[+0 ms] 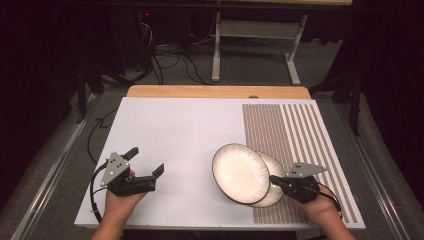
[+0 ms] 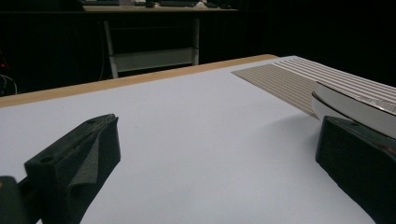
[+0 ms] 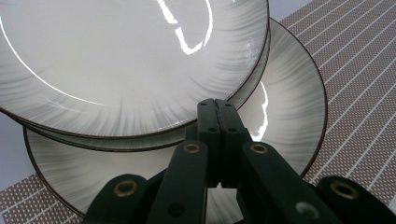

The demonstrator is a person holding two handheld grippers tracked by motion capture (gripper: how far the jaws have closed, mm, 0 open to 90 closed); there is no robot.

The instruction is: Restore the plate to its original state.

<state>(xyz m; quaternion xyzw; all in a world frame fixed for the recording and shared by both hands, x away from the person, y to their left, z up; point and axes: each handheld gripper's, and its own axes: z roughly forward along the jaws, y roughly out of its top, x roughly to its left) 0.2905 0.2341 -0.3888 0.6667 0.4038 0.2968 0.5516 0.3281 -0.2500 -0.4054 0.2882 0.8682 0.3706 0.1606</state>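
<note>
Right claw [image 1: 272, 178] pinched closed beside tilted upper plate [image 1: 240, 172], lower plate [image 1: 276, 186] beneath, near surface's right front corner. Left claw [image 1: 145, 161] wide open, idle. Step: separating stack; next needs steady lift.

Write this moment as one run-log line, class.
left gripper: open, empty, on white sheet | right gripper: shut at upper plate rim | lower plate: on striped mat

Left tool [image 1: 147, 161] agape, right tool [image 1: 273, 178] pinched.

No legible text or labels, seemingly.
</note>
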